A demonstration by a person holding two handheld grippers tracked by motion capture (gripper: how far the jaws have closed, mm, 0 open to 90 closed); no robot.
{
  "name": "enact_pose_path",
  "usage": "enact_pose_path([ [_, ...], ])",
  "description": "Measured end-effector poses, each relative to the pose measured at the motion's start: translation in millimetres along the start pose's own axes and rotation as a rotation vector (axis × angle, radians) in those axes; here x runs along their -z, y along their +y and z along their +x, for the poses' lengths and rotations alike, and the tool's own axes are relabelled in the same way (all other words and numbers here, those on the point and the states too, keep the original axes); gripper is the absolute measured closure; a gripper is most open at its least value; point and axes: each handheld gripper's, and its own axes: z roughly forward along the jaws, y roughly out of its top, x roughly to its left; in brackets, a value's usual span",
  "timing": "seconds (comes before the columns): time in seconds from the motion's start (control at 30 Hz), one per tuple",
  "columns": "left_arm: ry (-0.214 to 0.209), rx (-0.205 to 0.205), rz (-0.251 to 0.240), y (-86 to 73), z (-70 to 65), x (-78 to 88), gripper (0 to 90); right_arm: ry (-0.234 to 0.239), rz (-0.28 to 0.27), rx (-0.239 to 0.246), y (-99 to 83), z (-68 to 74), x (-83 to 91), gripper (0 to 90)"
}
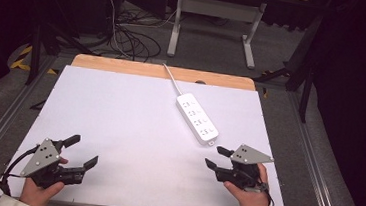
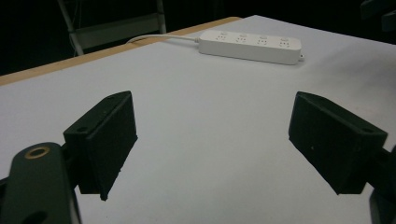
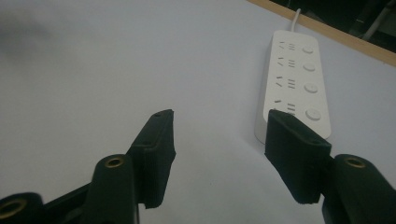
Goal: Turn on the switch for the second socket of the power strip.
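just beyond the gaping right tongs [image 1: 215, 156], power strip [image 1: 197, 118]

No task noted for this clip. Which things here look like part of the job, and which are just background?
Likely part of the job:
- power strip, alone on the white table
- left gripper, open, holding nothing
- right gripper, open, nearest the strip

Just background:
- cables on the floor
- desk frame behind the table
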Motion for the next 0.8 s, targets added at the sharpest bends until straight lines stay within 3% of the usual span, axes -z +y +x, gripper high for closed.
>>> enact_pose_path([
  [0.1, 0.000, 0.004, -0.005, -0.1, -0.5, -0.1, 15.6, 0.022, 0.012, -0.023, 9.9, -5.6, -1.0, 43.5],
  [0.33, 0.003, 0.000, 0.002, -0.1, -0.1, -0.5, 15.6, 0.020, 0.027, 0.012, 29.2, -9.6, -4.4, 46.0],
  [0.63, 0.001, 0.003, 0.000, -0.2, 0.7, -0.3, 15.7, 0.018, 0.037, 0.014, 48.2, -19.6, -8.2, 51.4],
  [0.8, 0.001, 0.005, -0.001, 0.0, 0.3, 0.3, 15.6, 0.004, 0.046, 0.037, 67.4, -25.9, -16.5, 52.9],
])
